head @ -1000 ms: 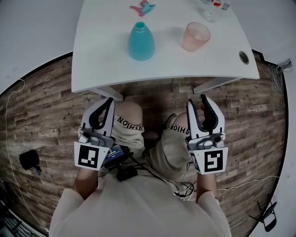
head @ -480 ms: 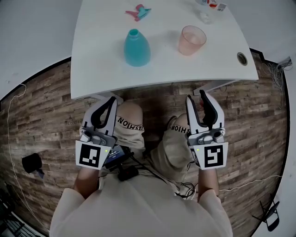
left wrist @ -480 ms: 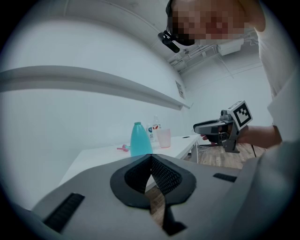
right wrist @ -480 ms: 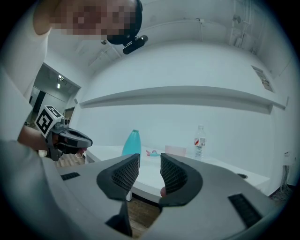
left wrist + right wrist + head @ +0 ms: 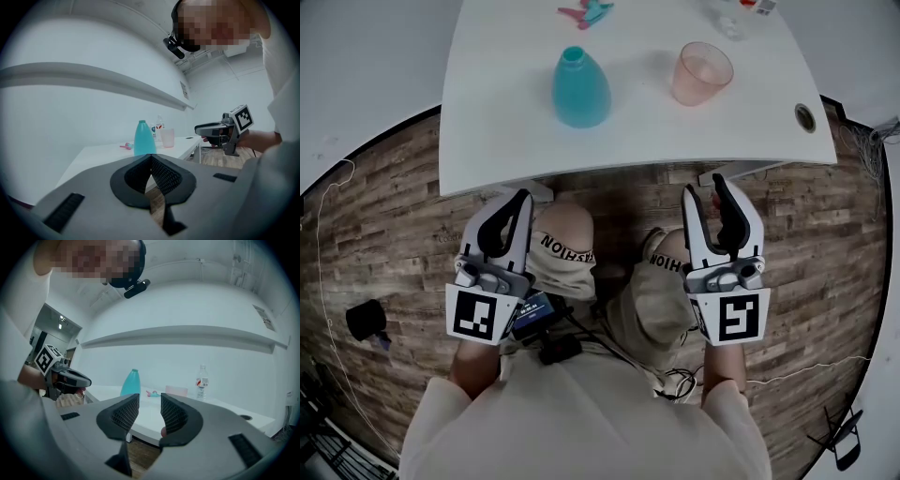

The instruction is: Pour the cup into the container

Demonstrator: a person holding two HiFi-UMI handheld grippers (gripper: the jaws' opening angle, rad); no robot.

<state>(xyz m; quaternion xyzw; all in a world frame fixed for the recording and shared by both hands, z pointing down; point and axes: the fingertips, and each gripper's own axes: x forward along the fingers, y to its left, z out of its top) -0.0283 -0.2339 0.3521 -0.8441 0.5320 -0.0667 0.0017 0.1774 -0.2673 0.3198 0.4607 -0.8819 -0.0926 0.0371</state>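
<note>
A pink translucent cup stands on the white table, right of a teal bottle-shaped container with an open neck. Both grippers hover over my knees, short of the table's near edge. My left gripper is shut with nothing in it; its pads meet in the left gripper view, which shows the container and cup ahead. My right gripper is open with a narrow gap and holds nothing. The right gripper view shows the container and the cup beyond the jaws.
A pink and teal small item and a clear water bottle sit at the table's far side. A cable hole is near the right corner. Wood floor with cables and a black object lies below.
My right gripper has edged slightly toward the table's near edge. The left gripper has kept still, and neither jaw opening has changed.
</note>
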